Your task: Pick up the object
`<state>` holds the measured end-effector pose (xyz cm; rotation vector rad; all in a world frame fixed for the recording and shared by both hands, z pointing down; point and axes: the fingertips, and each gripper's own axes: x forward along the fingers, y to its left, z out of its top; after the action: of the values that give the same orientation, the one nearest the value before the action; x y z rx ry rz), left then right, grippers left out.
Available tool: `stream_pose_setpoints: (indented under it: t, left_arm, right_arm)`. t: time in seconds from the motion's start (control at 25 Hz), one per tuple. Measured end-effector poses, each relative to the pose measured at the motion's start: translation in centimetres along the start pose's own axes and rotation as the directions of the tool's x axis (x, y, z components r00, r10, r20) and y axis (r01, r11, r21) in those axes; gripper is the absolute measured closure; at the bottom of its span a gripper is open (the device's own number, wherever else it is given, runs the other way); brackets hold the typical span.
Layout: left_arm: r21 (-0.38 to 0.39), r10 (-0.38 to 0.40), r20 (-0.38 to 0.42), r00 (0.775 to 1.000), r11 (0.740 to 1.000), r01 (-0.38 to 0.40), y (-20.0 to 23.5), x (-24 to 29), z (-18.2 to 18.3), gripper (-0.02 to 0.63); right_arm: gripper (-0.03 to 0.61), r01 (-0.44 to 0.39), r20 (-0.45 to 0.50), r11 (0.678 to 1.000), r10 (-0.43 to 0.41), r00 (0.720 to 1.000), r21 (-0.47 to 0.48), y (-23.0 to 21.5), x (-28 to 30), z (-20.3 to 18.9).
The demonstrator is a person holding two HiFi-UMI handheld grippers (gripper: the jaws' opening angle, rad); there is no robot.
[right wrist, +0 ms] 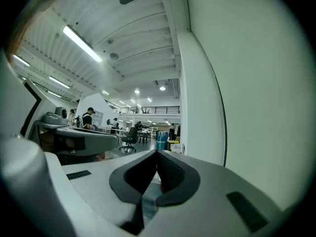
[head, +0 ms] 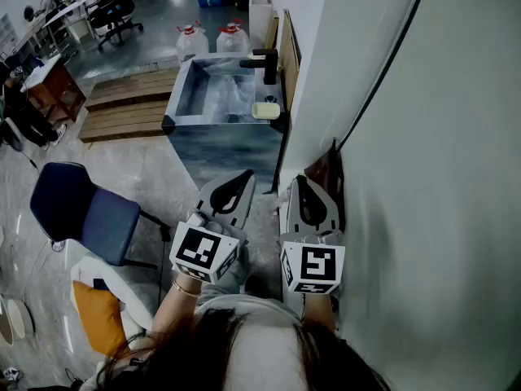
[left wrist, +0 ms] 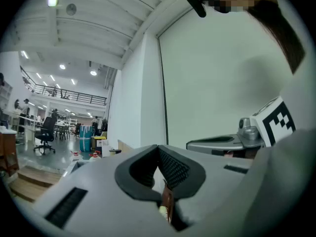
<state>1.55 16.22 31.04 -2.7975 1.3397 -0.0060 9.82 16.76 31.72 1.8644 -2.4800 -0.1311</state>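
— Left side?
— A blue chair (head: 81, 210), well apart from the person. Then the left gripper (head: 246, 174): jaws pressed together, nothing held.
— And the right gripper (head: 303, 180)?
— Just beside it, jaws likewise together, empty, close to the white wall (head: 423, 177).
— The object?
— Not identifiable with certainty. A pale block (head: 265, 111) lies on the sink (head: 181, 88) rim beside the black tap (head: 267, 62), well ahead of both grippers.

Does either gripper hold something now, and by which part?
Nothing is held: the left gripper and the right gripper are both shut, with no object between them.
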Motion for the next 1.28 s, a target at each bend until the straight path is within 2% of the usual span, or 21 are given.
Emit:
stream_pose_setpoints:
  t: [0.64, 0.88, 1.28]
  left_arm:
    - [-0.012, -0.022, -0.01, 1.0, 1.0, 0.021, 8.0, 6.5, -1.4, 0.606]
    - [-0.022, -0.046, -0.007, 0.999, 0.999, 0.046, 10.9, 8.9, -1.8, 0.606]
    - [-0.032, -0.088, -0.008, 0.996, 0.996, 0.087, 15.8, 11.7, -2.3, 0.606]
  right_arm:
    - [0.554, 0.042, -0.008, 0.999, -0.043, 0.999, -0.019, -0.8, 10.7, -1.4]
    - [0.554, 0.039, -0.013, 0.997, -0.038, 0.999, 0.063, -1.3, 14.2, -1.4]
    - [0.554, 0.068, -0.04, 0.994, -0.064, 0.997, 0.091, -1.1, 19.6, -1.8]
